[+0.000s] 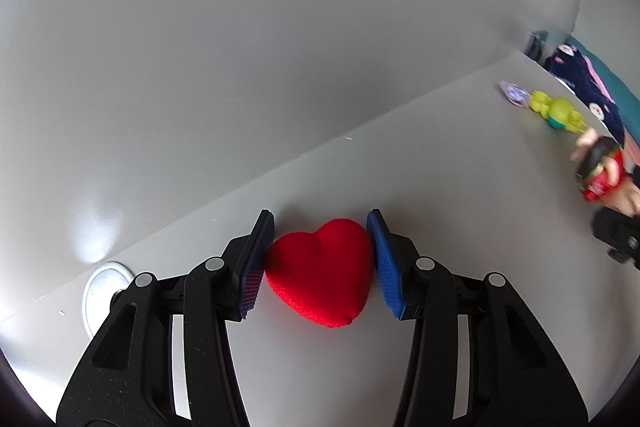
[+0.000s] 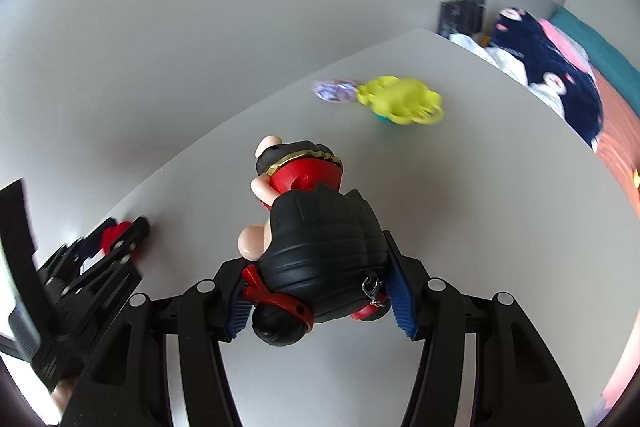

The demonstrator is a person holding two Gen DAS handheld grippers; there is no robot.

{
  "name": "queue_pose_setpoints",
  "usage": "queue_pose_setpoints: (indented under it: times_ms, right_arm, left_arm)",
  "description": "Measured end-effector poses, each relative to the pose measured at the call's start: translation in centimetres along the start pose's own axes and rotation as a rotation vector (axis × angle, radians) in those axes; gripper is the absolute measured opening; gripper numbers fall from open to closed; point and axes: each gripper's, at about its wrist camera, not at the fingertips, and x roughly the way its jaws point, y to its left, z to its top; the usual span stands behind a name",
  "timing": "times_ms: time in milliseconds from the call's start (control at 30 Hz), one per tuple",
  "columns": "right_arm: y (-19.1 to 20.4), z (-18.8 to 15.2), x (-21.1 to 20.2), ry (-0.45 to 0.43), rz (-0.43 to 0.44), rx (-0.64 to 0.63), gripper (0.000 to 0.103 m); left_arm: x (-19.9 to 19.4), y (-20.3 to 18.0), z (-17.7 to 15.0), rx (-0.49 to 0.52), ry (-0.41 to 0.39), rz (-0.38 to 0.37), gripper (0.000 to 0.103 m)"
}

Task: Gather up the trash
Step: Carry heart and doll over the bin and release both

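Observation:
A red plush heart (image 1: 320, 273) lies on the white table (image 1: 440, 155) between the blue pads of my left gripper (image 1: 320, 223); the pads touch its sides. My right gripper (image 2: 320, 287) is shut on a doll figure (image 2: 316, 251) with black hair and a red dress, held above the table. The doll also shows at the right edge of the left wrist view (image 1: 600, 167). A yellow-green toy (image 2: 400, 101) and a small purple wrapper (image 2: 334, 91) lie farther back on the table.
A grey wall (image 1: 240, 47) runs behind the table. A round white disc (image 1: 100, 291) lies at the table's left. A dark patterned cloth (image 2: 560, 75) and a black box (image 2: 462, 13) are beyond the table's far edge.

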Motion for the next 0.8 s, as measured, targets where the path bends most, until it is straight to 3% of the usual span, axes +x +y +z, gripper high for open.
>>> queue_pose_setpoints:
  times_ms: [200, 433, 800]
  right_arm:
    - [-2.9, -2.5, -4.4, -0.038, -0.007, 0.039, 0.058]
    - [-7.1, -5.5, -9.8, -0.094, -0.029, 0.093, 0.058]
    - [-15.8, -13.5, -18.1, -0.169, -0.074, 0.215, 0.058]
  left_arm:
    - [-2.5, -1.7, 0.0, 0.041, -0.044, -0.042, 0.047]
    - [-7.5, -5.8, -2.7, 0.093, -0.058, -0.137, 0.047]
    - [-16.4, -14.2, -8.0, 0.235, -0.102, -0.266, 0.047]
